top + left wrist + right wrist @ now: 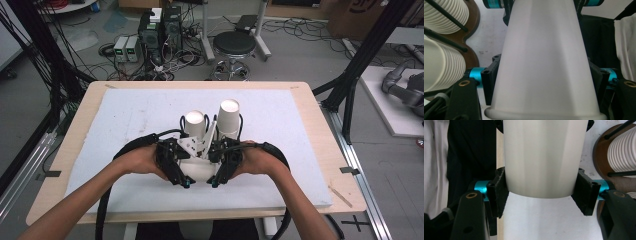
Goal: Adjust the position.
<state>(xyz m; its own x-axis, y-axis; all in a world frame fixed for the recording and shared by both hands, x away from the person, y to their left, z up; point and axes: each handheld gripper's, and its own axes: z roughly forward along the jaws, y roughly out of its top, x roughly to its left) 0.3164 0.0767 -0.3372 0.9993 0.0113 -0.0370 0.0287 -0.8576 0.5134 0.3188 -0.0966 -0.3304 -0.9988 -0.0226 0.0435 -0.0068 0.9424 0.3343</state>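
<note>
A white paper cup (198, 170) lies level between my two grippers, low over the white mat near the table's front. My left gripper (172, 162) is shut on its wide rim end. In the left gripper view the cup (544, 62) tapers away from the camera, and the left gripper (542, 80) has its black pads pressed on both sides. My right gripper (225, 160) is shut on the narrow base end. The right gripper view shows the cup (544, 157) clamped between that gripper's (540, 192) pads. The two grippers face each other.
Just behind the grippers stand two upside-down stacks of white cups (195, 122) (229, 116), held by thin black rods on a brown wooden base (472, 47). The white mat (125, 115) covers most of the wooden table (80, 125). A stool (235, 45) and cables sit beyond.
</note>
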